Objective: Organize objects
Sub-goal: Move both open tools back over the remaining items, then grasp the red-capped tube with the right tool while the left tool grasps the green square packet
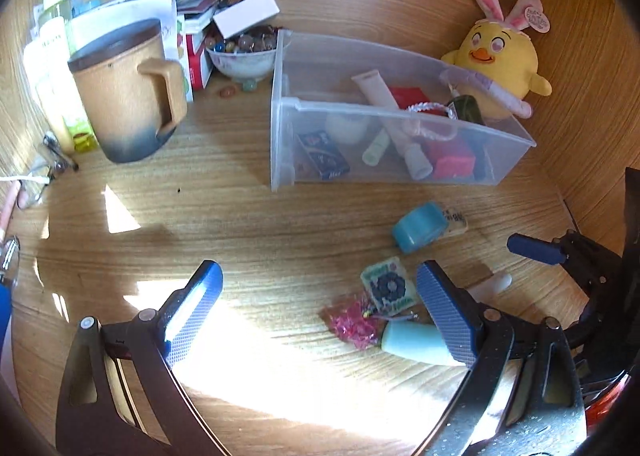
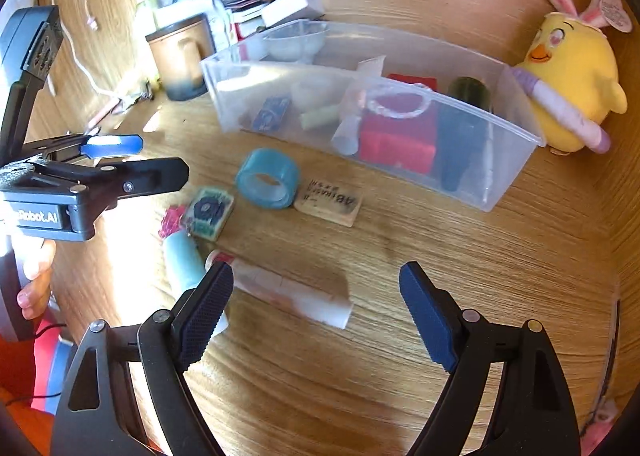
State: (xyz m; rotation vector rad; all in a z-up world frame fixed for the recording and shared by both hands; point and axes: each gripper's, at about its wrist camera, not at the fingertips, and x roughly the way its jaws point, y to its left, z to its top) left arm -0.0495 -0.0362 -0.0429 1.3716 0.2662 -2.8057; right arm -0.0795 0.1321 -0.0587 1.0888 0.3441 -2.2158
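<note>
Both grippers hang low over the wooden desk [image 2: 460, 240], angled down and forward toward the clutter. The left gripper [image 1: 320, 292] has its blue-padded jaws spread wide with nothing between them, just sunlit wood; its right finger sits partly over a pale mint-green tube [image 1: 414, 344] lying on the desk. The right gripper [image 2: 316, 290] is spread wide too, nothing gripped, and a white cylindrical tube with a red-marked end [image 2: 280, 288] lies flat right in front of its left finger, kinda between the two jaws' reach. You can see the person's bare fingers [image 2: 34, 288] wrapped around the left tool's handle from the right-hand view. Loose stuff on the desk: a teal roll of tape [image 2: 267, 179] on its side, a small wooden stamp block with black lettering [image 2: 330, 203] touching it, a little square green-and-blue patterned card [image 2: 210, 211], and a pink sparkly packet [image 1: 354, 322] just beside the mint tube. Behind all that sits the clear plastic bin [image 2: 516, 131], already holding a red box, a pale tube, a dark bottle and a small blue card pack. A yellow plush chick with bunny ears [image 2: 572, 75] leans next to the bin, and a tan ceramic mug with a dark grey base [image 1: 124, 91] stands off to the left.
</note>
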